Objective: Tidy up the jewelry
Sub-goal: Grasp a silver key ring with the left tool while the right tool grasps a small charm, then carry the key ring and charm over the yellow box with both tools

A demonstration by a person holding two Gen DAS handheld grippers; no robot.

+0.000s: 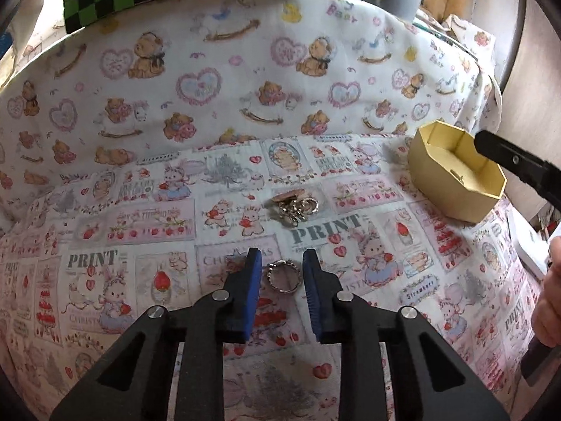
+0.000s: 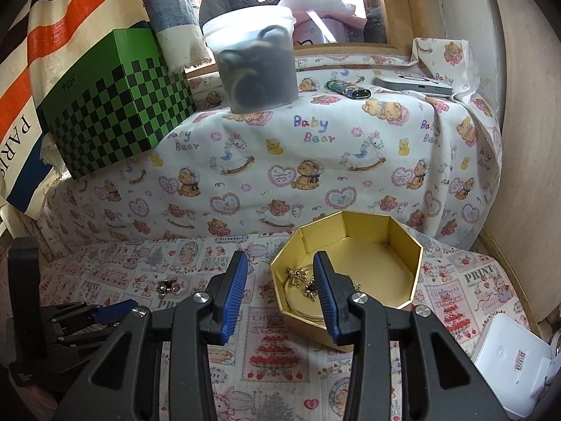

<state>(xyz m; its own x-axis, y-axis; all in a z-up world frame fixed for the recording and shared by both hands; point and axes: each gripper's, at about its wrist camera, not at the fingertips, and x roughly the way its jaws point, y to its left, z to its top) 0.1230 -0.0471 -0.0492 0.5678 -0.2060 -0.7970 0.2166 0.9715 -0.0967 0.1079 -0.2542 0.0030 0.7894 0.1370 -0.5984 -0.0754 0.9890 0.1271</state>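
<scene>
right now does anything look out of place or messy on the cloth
Some jewelry is still loose outside the yellow box: a twisted ring lies on the cloth between the left tongs, and a tangled silver cluster sits beyond it. Nothing looks spilled or damaged.

Daylit wooden-framed window [image 2: 350, 7] behind a raised ledge draped in teddy-bear cloth [image 2: 315, 147]; pale wall [image 2: 526, 140] at right; strawberry-print cloth [image 1: 140, 245] covering the counter.
</scene>
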